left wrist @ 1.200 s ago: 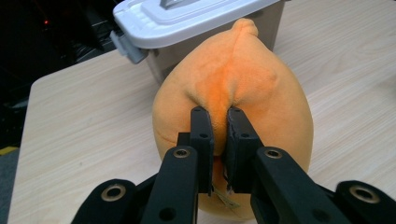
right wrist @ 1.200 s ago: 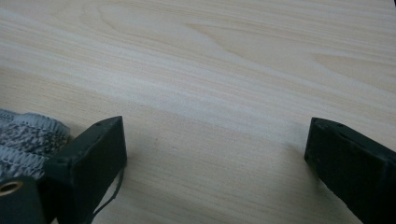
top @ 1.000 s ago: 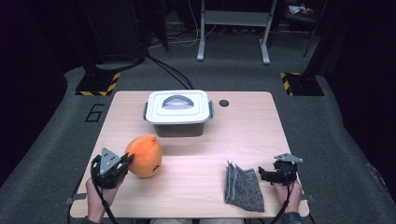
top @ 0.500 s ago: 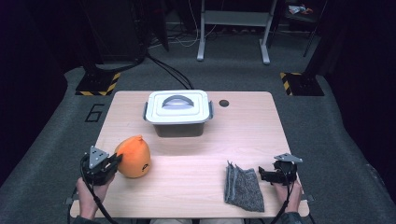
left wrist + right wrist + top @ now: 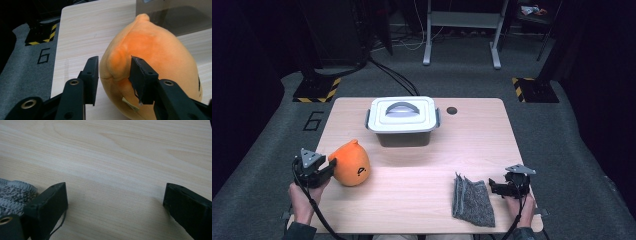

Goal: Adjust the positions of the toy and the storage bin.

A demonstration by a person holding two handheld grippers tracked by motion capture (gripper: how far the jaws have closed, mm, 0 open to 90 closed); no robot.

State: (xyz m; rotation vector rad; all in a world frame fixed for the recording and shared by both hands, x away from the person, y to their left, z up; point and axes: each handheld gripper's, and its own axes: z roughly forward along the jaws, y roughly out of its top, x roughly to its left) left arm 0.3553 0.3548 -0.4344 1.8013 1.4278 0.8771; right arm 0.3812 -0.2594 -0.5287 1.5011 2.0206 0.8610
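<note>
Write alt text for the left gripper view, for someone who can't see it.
An orange plush toy sits on a light wooden table, with a bulge of its fabric between the left gripper's two black jaws, which have just been opening. A dark box stands behind the toy, and grey floor marked with a 6 lies past the table's edge.

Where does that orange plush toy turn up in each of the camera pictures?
High view: orange plush toy lies at the table's left front, beside the left gripper.
Left gripper view: it lies centre-right, a fold between the jaws.
Right gripper view: not in it.
Shared landmark: the pale wooden table.
</note>
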